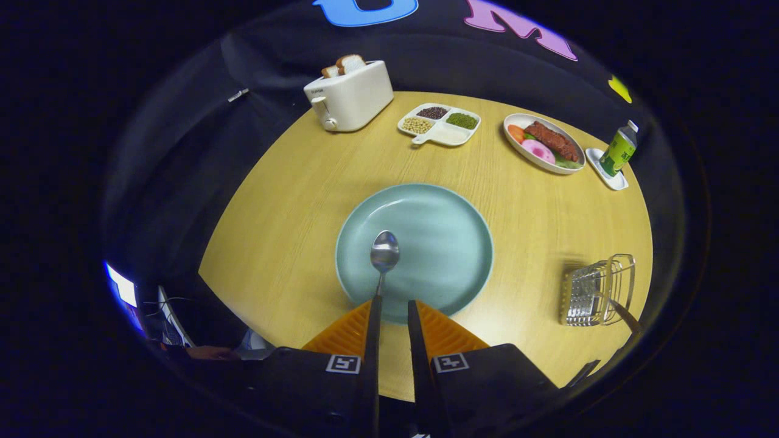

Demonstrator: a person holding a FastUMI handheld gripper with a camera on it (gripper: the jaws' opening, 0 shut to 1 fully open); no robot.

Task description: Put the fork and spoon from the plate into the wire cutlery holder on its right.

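Now the gripper [392, 310] hovers at the near rim of the plate [444, 243], its fingers seemingly apart, the spoon [384, 255] handle against one; whether it's grasped, I cannot tell. Next, likely carrying rightward to the wire cutlery holder [599, 292].

Round wooden table [292, 201]: pale yellow, fine straight grain.
Large round plate [450, 237]: flat pale teal, unpatterned.
Metal spoon [384, 255]: bright silver, mirror-like bowl.
Wire cutlery holder [599, 292]: silver mesh body, pale gold-toned wire frame.
Boxy toaster [350, 97]: cream white; bread slices white with tan crust.
Divided snack tray [439, 125]: white; fillings dark brown, beige and green.
Oval food dish [544, 146]: white rim; contents red-brown, pink, orange, green.
Small bottle [618, 149]: green label, white cap, on a white coaster.
Gripper [389, 310]: black-and-white square markers on its black body.
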